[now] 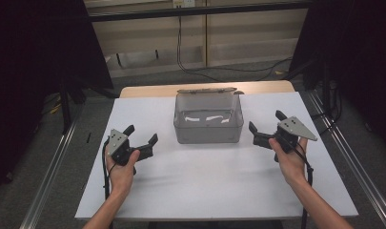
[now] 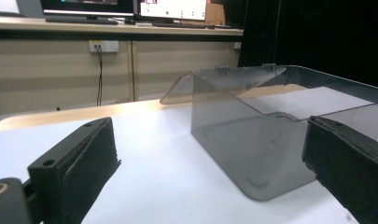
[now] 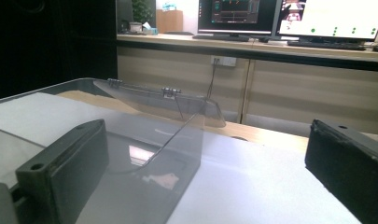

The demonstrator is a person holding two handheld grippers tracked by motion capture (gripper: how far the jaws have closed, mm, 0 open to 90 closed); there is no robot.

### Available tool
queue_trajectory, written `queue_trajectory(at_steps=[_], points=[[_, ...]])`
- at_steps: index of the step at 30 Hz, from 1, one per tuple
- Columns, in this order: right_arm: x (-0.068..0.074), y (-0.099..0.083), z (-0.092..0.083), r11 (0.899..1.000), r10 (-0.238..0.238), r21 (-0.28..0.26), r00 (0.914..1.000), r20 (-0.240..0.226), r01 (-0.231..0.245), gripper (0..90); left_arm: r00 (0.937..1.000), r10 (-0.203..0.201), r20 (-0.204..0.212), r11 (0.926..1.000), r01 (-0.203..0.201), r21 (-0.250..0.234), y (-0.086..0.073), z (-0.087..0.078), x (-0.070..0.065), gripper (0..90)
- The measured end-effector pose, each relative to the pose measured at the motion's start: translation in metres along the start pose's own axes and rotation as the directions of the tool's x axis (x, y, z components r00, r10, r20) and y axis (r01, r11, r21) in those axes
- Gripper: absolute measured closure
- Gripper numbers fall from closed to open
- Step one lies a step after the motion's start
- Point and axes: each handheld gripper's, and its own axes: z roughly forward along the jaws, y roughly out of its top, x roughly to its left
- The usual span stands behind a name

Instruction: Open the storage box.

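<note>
Left tongs (image 1: 142, 135) and right tongs (image 1: 266, 122) are both gaping apart, gripping nothing, hovering over the white table (image 1: 205, 186). Between them, a clear plastic box (image 1: 208, 125) is sitting mid-table, hinged lid (image 1: 208, 89) standing open behind.

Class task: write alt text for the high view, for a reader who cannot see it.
A clear box with its lid open sits on a white table. The left gripper and right gripper, both open, flank it without touching.
</note>
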Motion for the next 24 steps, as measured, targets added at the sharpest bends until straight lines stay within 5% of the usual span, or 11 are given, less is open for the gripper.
queue_trajectory(at_steps=[6, 24], points=[[-0.004, -0.009, -0.021, 1.0, 0.003, -0.001, 0.9998, 0.022, -0.003, 0.0, 1.0, -0.004, -0.002, 0.9994, 0.004, -0.034, -0.002, -0.023, -0.001, 2.9], [-0.009, -0.031, -0.075, 0.999, 0.029, 0.036, 0.9957, 0.088, -0.032, 0.0, 0.9978, -0.017, -0.064, 0.9998, 0.017, -0.012, -0.021, -0.074, -0.009, 4.5]])
